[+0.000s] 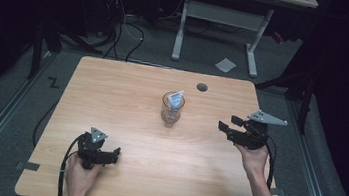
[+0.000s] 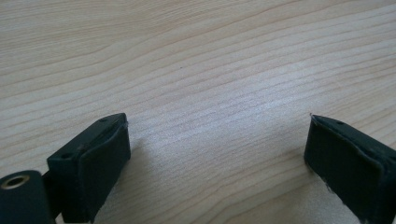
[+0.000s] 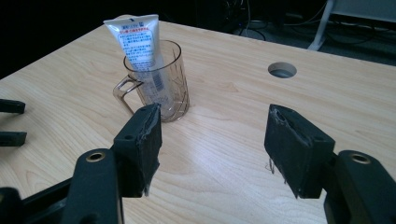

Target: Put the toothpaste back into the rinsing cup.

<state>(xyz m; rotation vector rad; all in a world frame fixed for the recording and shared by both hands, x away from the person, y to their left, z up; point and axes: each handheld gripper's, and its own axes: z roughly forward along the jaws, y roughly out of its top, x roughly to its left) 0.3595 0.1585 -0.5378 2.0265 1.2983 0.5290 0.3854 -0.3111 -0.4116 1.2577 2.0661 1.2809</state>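
My right gripper [image 3: 212,144] gapes wide and empty; the mug [image 3: 159,84] with its tube [image 3: 137,44] stands ahead, slightly left. Clipping the rim could topple both, I reckon.

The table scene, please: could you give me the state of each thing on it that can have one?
Clear mug: upright, handle to the left in the right gripper view.
Tube: standing in the mug, leaning on its rim.
Left claw: open, empty, over bare wood.
Right claw: open, empty, aimed at the mug.
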